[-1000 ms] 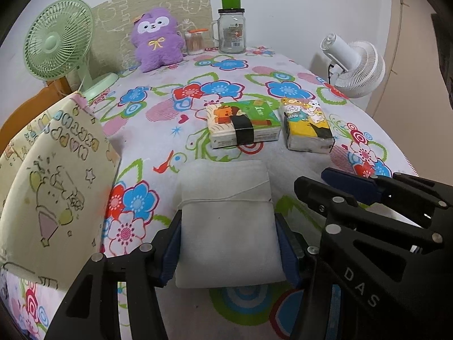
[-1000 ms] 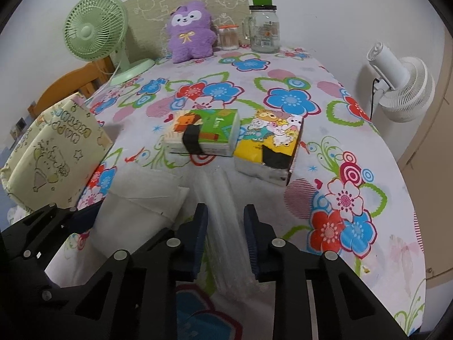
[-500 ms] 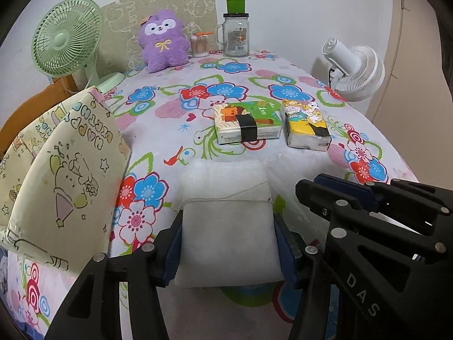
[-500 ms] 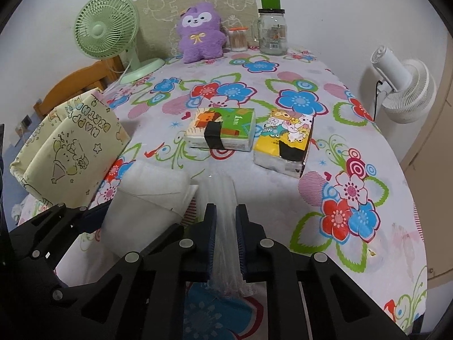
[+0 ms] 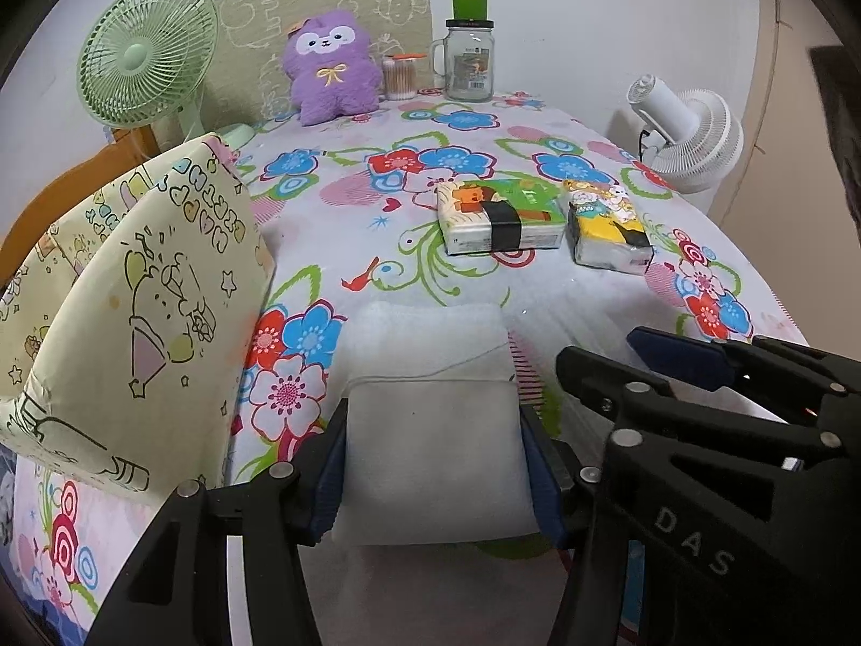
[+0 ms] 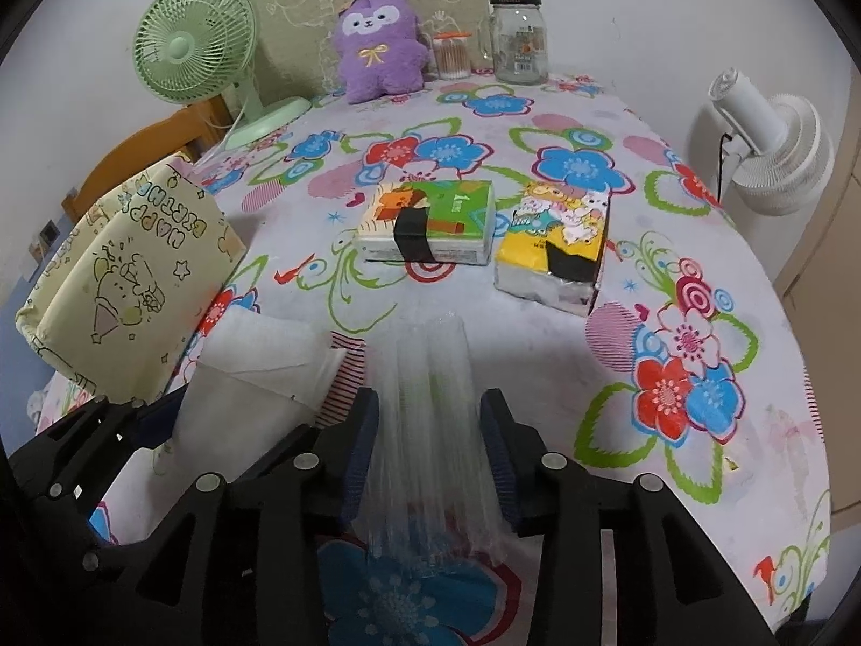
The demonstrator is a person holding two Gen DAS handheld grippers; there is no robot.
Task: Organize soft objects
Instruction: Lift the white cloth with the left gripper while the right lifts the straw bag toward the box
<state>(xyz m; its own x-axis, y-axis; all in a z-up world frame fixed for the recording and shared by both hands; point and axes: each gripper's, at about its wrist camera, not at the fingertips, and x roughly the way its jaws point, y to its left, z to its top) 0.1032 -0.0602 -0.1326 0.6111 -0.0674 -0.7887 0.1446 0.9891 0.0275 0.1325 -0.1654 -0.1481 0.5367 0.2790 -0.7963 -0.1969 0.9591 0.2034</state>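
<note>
We see left gripper (image 5: 436, 471) pinching white folded cloth (image 5: 433, 447), bottom centre. Right gripper (image 6: 430, 455) jaws just opening, spread around clear plastic wrap (image 6: 430, 430), pads off it.

Home rm: floral tablecloth (image 5: 538, 124), purple plush toy (image 5: 331, 67), 2 small fans, tissue packs, wooden chair.

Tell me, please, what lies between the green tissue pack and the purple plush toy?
Only bare flowered tablecloth between green tissue pack and purple plush toy, in both wrist views.
</note>
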